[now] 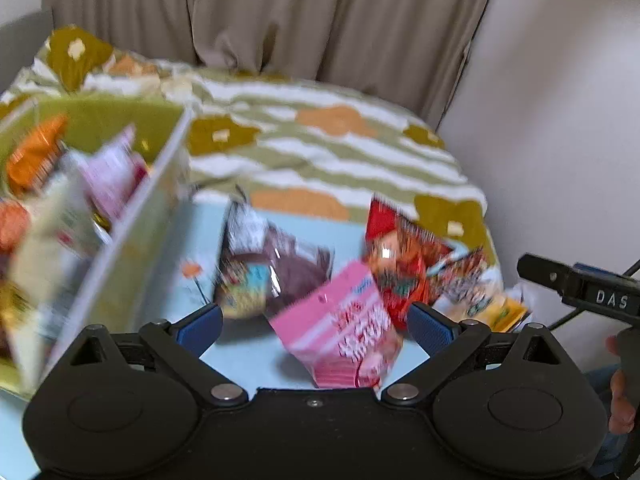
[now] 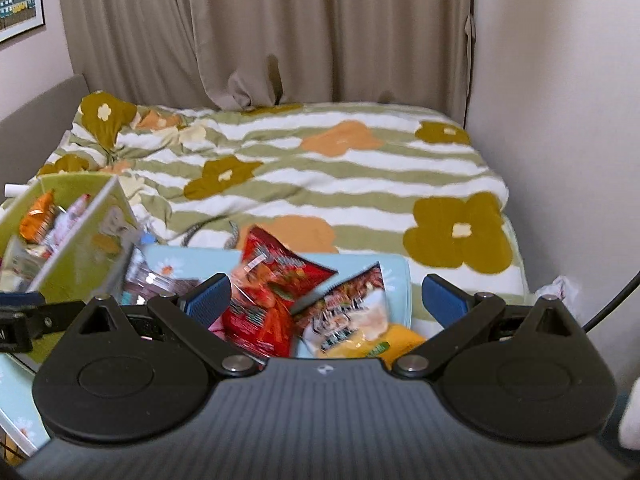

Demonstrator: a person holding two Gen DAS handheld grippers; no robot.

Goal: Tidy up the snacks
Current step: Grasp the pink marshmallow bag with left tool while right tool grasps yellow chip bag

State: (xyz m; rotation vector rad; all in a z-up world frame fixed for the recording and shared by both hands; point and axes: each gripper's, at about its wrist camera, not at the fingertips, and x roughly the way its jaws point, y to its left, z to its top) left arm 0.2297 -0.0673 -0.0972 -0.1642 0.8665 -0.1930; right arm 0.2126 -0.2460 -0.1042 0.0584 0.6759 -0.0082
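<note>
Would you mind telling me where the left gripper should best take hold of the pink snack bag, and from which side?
Probably the pink snack bag is best pinched across its flat upper seam edge, coming straight ahead from the left gripper, whose open jaws already flank it. It lies tilted on the light blue surface, upper edge raised and free of the red bag.

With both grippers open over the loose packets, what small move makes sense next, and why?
Probably ease the left gripper down onto the pink packet, which already lies between its open fingers, ready to go into the green box. The right gripper holds nothing.
</note>
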